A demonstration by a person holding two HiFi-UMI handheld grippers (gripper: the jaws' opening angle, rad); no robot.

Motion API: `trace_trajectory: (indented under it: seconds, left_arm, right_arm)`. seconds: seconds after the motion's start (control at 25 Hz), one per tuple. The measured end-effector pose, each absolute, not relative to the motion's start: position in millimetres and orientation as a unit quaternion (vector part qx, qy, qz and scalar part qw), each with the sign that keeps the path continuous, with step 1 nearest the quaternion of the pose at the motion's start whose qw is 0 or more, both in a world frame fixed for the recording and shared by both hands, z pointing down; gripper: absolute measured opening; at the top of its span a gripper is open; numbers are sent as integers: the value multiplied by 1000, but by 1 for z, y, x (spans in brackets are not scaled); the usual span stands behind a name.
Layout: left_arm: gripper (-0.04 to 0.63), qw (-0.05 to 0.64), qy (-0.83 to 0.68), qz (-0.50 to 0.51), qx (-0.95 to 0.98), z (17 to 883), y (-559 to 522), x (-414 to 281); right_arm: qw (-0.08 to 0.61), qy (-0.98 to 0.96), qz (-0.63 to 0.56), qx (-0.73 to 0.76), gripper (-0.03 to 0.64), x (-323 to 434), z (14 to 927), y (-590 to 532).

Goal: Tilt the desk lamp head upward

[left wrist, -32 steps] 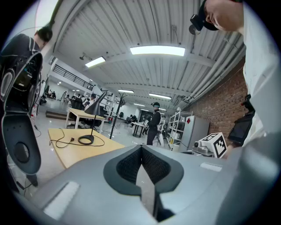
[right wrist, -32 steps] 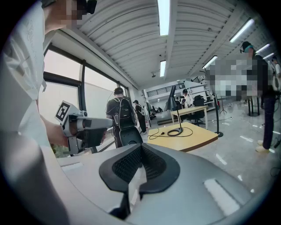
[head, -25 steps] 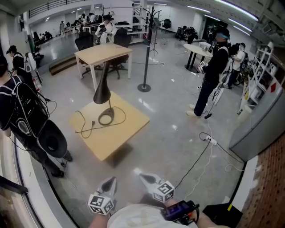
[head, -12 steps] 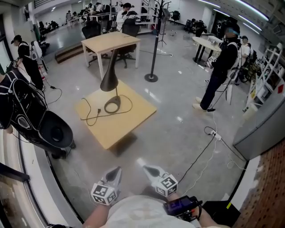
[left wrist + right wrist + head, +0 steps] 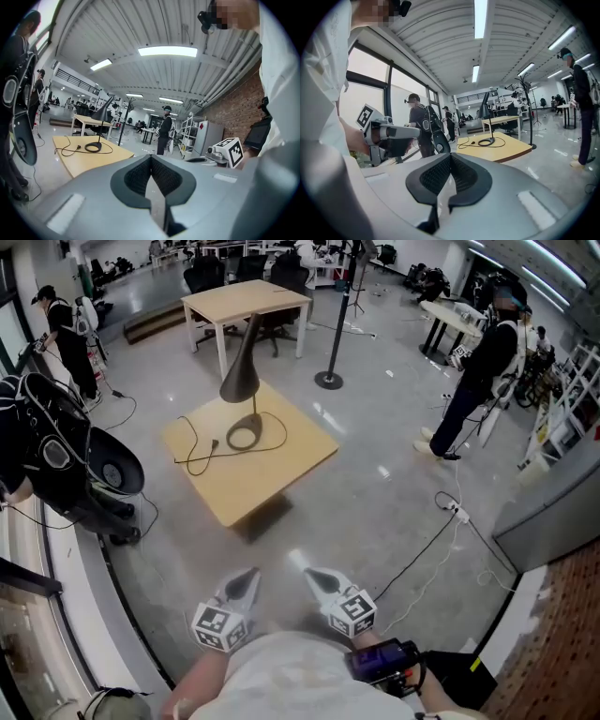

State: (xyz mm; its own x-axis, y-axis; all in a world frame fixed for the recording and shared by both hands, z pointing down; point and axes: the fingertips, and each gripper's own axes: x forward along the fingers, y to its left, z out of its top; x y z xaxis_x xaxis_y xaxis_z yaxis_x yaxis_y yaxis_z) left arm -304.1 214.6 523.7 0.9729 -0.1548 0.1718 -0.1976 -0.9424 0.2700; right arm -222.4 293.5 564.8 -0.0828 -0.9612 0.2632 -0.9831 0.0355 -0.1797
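A black desk lamp (image 5: 242,376) with a cone head and a ring base (image 5: 245,438) stands on a low wooden table (image 5: 272,474), its head pointing down. Its black cord (image 5: 195,454) trails off to the left on the tabletop. The lamp also shows small in the left gripper view (image 5: 101,126) and the right gripper view (image 5: 486,119). Both grippers are held close to my body at the bottom of the head view, far from the lamp. My left gripper (image 5: 246,580) is shut and empty. My right gripper (image 5: 313,576) is shut and empty too.
A person with black bags (image 5: 66,460) stands left of the table. A coat stand (image 5: 330,379) and a taller wooden desk (image 5: 246,302) lie behind it. Another person (image 5: 478,371) stands at right. A cable with a power strip (image 5: 450,512) runs over the grey floor.
The view has tilted and moved forward: the table and lamp sit a little nearer and lower in the head view. Both grippers stay shut near my body.
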Motion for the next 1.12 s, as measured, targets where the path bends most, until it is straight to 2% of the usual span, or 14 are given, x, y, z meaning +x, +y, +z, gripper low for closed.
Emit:
trace_trajectory:
  seconds: [0.56,1.12]
  left_arm:
    - [2,144,-123,73,979,519,203,-307]
    - [2,135,-160,85,974,507,184,-258]
  right_arm:
    - [39,-742,160,650,14,-220,560,273]
    - [24,-764,161,625,14,-165,551,244]
